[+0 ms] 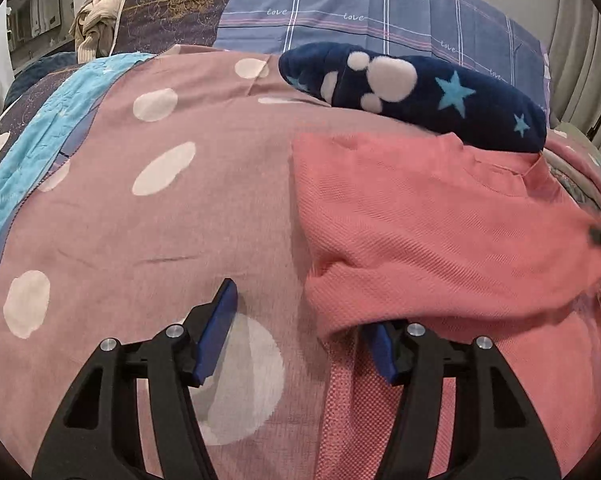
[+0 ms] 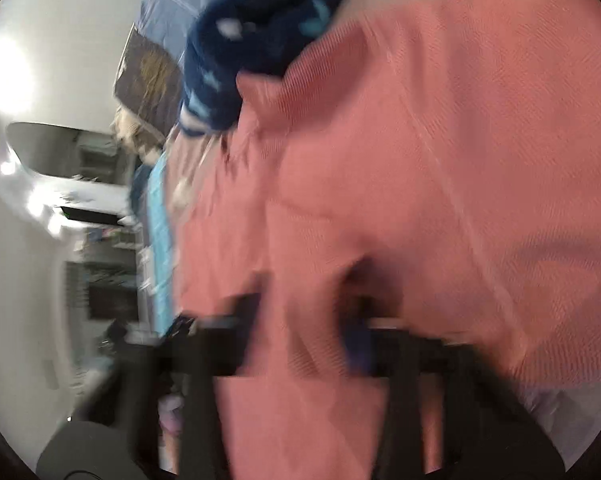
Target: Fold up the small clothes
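Observation:
A coral-pink knit garment [image 1: 440,232] lies folded over on the dusty-pink spotted bed sheet [image 1: 160,240]. Its lower left fold drapes over the right finger of my left gripper [image 1: 300,340]. That gripper is open, its blue pads wide apart, with only sheet between them. The right wrist view is blurred and tilted, and the same pink garment [image 2: 440,140] fills it. A band of that cloth runs up between the fingers of my right gripper [image 2: 300,332], which looks shut on it. A navy fleece piece with stars [image 1: 420,88] [image 2: 260,48] lies just beyond the garment.
A blue plaid pillow [image 1: 380,8] and a dark patterned cushion [image 1: 172,0] stand at the back, with beige clothes [image 1: 96,28] beside them. A turquoise quilt edge [image 1: 28,160] runs along the left. Curtains [image 1: 580,60] hang at the right.

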Available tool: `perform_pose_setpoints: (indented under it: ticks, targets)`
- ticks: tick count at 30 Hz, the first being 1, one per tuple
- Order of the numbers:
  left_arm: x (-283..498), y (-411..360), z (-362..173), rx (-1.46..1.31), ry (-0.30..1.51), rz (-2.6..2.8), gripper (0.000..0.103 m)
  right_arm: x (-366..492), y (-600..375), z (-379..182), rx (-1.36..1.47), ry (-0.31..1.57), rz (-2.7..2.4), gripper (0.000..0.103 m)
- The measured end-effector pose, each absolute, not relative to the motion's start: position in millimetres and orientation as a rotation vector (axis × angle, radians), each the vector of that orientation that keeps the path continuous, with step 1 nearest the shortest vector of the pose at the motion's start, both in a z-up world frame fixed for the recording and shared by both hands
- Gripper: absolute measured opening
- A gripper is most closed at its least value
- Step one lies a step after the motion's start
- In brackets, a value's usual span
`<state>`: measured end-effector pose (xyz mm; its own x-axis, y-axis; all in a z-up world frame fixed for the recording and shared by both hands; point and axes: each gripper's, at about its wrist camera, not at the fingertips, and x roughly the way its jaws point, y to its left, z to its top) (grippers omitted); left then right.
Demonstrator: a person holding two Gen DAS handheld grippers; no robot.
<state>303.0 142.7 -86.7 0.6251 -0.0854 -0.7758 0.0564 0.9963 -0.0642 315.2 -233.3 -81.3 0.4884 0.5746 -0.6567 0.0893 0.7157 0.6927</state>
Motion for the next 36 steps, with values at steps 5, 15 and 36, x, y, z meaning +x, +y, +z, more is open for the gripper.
perform_pose_setpoints:
  ticks: [5, 15, 36]
  targets:
    - [292.5, 142.0, -88.1, -0.04, 0.854, -0.122, 0.043, 270.6, -220.7, -17.3, 0.413, 0.752, 0.201, 0.013]
    - [284.7, 148.5, -88.6, -0.086, 0.849, -0.188, 0.03, 285.0, -204.3, -29.2, 0.119, 0.856, -0.108, 0.035]
    - [275.7, 156.4, -90.8, -0.137, 0.878, -0.267, 0.01, 447.7, 100.2, -91.9, 0.083, 1.044, 0.5, 0.006]
